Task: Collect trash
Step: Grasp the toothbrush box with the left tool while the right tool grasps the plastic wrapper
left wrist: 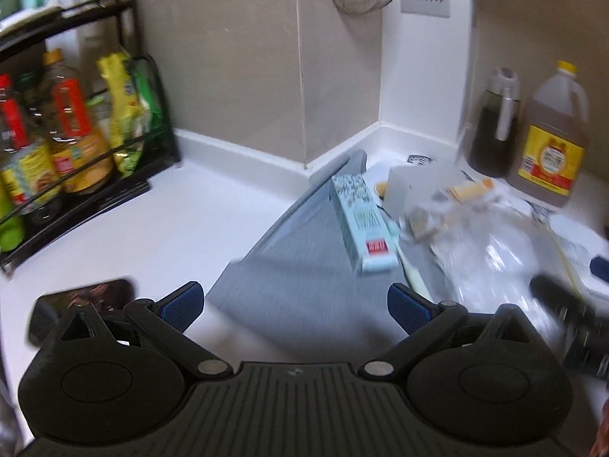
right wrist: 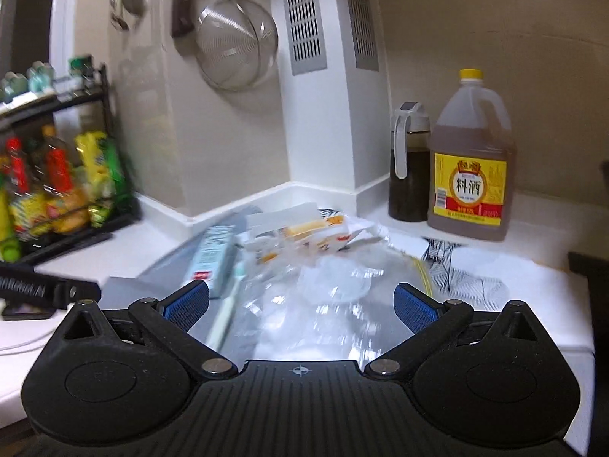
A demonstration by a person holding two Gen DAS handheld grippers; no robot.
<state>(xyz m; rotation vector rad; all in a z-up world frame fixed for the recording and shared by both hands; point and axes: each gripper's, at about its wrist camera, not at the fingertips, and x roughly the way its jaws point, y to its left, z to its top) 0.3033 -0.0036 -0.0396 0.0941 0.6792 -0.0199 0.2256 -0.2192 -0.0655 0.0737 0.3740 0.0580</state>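
A pile of trash lies on a grey mat (left wrist: 304, 266) in the counter corner: a pale blue carton (left wrist: 363, 224) (right wrist: 213, 262), a white toothbrush-like stick (left wrist: 413, 272) (right wrist: 224, 321), crumpled clear plastic (left wrist: 491, 262) (right wrist: 327, 297) and torn white and orange wrappers (left wrist: 449, 202) (right wrist: 304, 234). My left gripper (left wrist: 295, 306) is open above the mat's near end, holding nothing. My right gripper (right wrist: 300, 304) is open just over the clear plastic, which lies between its blue pads (right wrist: 415, 306) without being pinched. The right gripper's black body shows at the left wrist view's right edge (left wrist: 574, 323).
A black rack of sauce bottles (left wrist: 64, 152) (right wrist: 57, 186) stands at left. A dark oil dispenser (right wrist: 409, 163) and a large cooking-wine jug (right wrist: 472, 163) stand at right. A phone (left wrist: 83, 304) lies near the left gripper. A strainer (right wrist: 236, 49) hangs on the wall.
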